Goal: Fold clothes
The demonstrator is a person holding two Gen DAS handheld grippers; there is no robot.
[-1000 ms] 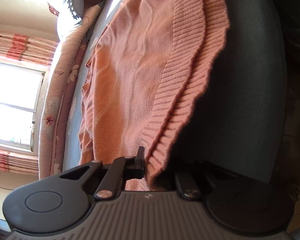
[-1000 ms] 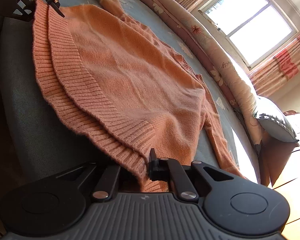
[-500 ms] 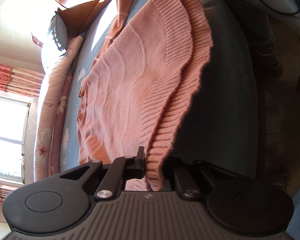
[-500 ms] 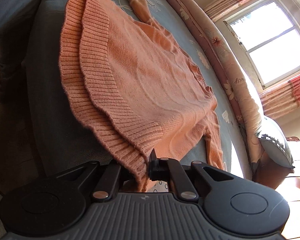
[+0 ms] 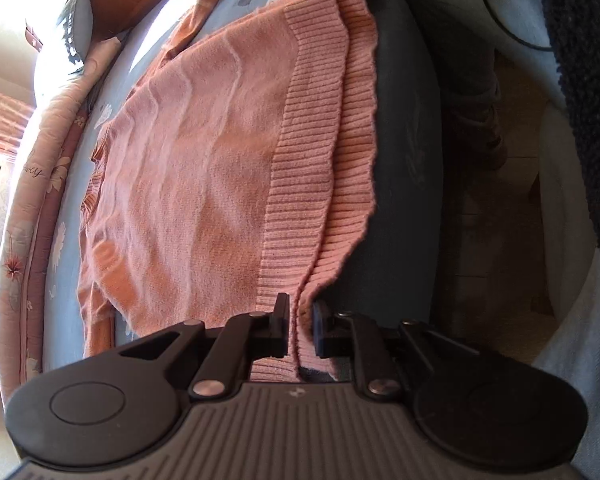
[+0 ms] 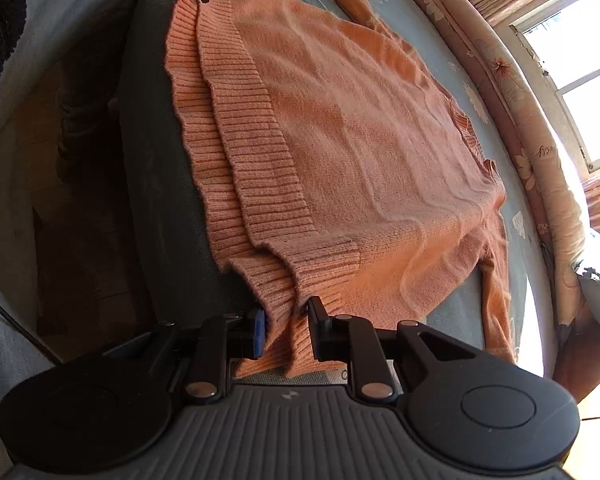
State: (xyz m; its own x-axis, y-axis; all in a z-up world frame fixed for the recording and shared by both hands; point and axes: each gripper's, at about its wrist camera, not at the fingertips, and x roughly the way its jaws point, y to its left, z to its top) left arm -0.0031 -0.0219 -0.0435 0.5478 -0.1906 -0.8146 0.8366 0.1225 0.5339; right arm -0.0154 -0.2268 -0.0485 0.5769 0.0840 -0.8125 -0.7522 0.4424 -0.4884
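My left tool (image 5: 301,330) and right tool (image 6: 286,330) each grip a hem corner. The sweater (image 6: 360,140) runs from both toward the frame's top, its hem crosswise between them along the bed (image 6: 152,152) edge.

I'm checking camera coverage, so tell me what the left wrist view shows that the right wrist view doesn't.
Only the left wrist view shows the left gripper up close, its fingers around the sweater's lower hem corner. Only the right wrist view shows the window, plus the right gripper at the opposite hem corner. Both share the orange sweater spread on the blue bed, its ribbed hem over the bed's edge, and the floral quilt.
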